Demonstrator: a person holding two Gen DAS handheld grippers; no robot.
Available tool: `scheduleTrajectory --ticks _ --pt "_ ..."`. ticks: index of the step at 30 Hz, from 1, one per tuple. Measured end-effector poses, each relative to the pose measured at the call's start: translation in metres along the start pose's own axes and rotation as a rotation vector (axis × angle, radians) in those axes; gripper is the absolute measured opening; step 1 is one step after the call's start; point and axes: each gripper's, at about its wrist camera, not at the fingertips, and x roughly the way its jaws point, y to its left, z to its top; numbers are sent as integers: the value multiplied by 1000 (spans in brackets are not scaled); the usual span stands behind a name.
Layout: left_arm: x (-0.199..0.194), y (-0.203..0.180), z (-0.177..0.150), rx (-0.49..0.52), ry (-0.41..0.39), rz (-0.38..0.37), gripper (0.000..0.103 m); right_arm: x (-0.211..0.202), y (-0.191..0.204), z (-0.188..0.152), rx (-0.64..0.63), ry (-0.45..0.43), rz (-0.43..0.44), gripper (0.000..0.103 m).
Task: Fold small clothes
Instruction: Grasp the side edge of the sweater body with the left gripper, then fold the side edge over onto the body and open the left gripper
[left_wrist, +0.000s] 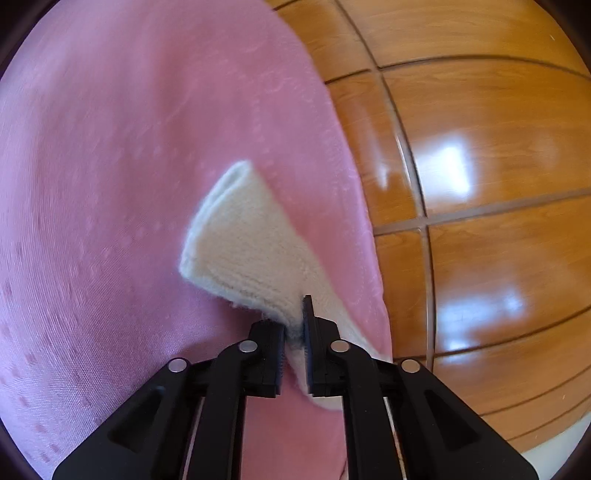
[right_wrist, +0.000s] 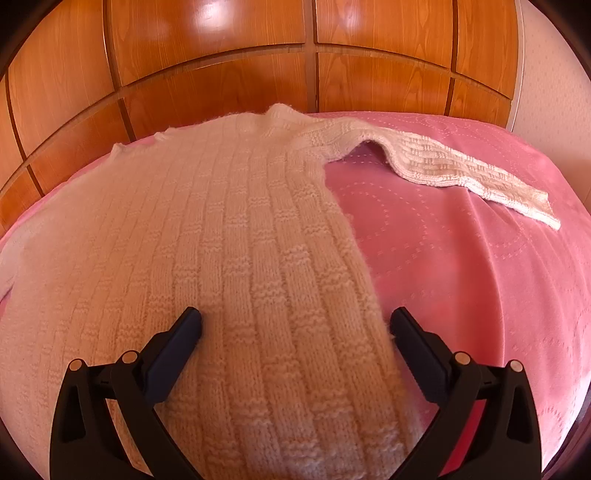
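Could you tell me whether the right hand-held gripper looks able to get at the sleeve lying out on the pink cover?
Probably yes: the right hand-held gripper is open and empty, and nothing lies on the sleeve.

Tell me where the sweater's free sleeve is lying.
In the right wrist view the free sleeve stretches to the upper right across the pink bedspread, away from the cream sweater's body, below the wooden panelling.
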Motion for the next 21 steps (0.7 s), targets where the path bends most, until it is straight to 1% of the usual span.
scheduleTrajectory --ticks 2,4,5,6,7,8,9,10,14,16,17,18,19,21 --pt "2 -1 0 -6 -39 -50 39 -1 0 0 2 -1 1 101" --pt "4 -7 1 -6 -77 -60 50 -1 0 0 6 -4 3 101" --pt "7 -14 3 6 -96 -31 50 -2 -1 0 7 -5 4 101" --pt "11 -18 4 19 -94 -7 49 -2 -1 0 9 -6 5 101" --pt "15 -21 7 26 -80 3 26 -2 -1 0 9 -6 5 101" --pt "23 -29 11 41 -49 19 5 -2 -2 0 9 -6 4 101" --pt "27 -37 16 64 -43 41 5 -2 -2 -1 9 -7 4 101" --pt "27 -50 22 98 -60 48 6 -2 -2 -1 10 -7 5 101" --pt "21 -109 46 234 -116 29 5 -2 -3 -1 14 -8 10 101" --pt "11 -141 57 254 -144 -39 5 -2 -3 -1 14 -9 9 101" --pt "5 -155 58 264 -148 -97 5 -2 -3 -2 14 -9 10 101" --pt "2 -164 57 280 -146 -130 5 -2 -3 -2 15 -10 12 101" --pt "0 -174 53 307 -140 -150 5 -2 -3 -1 17 -11 13 101" --pt "2 -197 40 376 -118 -160 5 -2 -3 -1 18 -12 14 101"
